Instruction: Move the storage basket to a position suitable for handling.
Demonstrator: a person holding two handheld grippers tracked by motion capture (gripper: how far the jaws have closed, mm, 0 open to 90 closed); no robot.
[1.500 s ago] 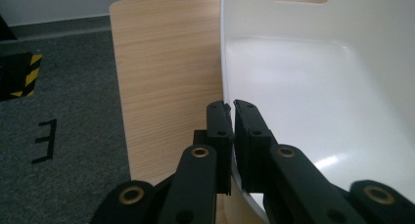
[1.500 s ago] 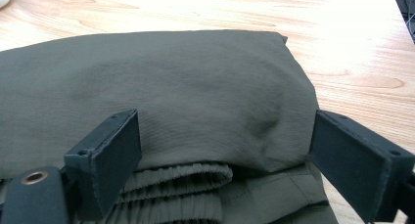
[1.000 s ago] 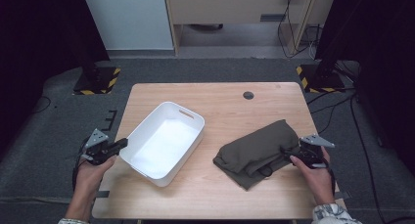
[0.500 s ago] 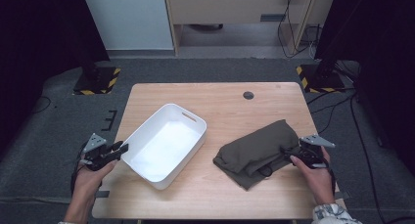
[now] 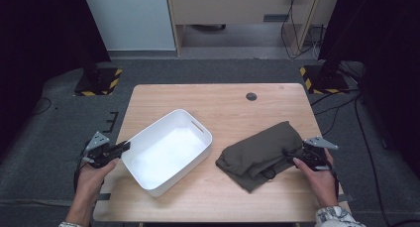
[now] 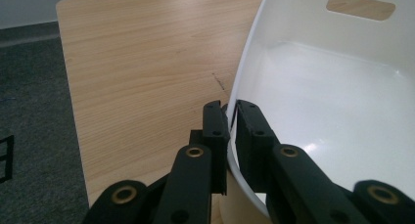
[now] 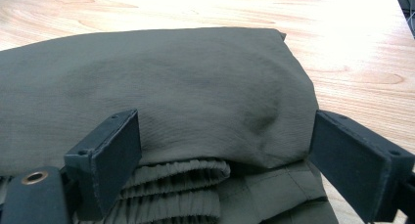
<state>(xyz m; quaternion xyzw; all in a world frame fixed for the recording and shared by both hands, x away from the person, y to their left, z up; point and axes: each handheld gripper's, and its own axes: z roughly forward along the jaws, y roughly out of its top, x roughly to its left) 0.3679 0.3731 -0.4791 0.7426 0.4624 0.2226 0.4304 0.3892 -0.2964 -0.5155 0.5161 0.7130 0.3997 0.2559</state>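
Left gripper clamped on white tub rim, bench 8 o'clock. Right gripper jaws apart, straddling folded olive garment at 4 o'clock; long axis toward tub, contact unclear.

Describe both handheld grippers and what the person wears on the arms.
Each gripper, left and right, is black with two flat rectangular jaws on hinged links with brass-coloured rivets and small screw holes. A grey three-cornered plate sits on top of each. A dark cable trails from the left one. A pale patterned cuff shows at the right wrist.
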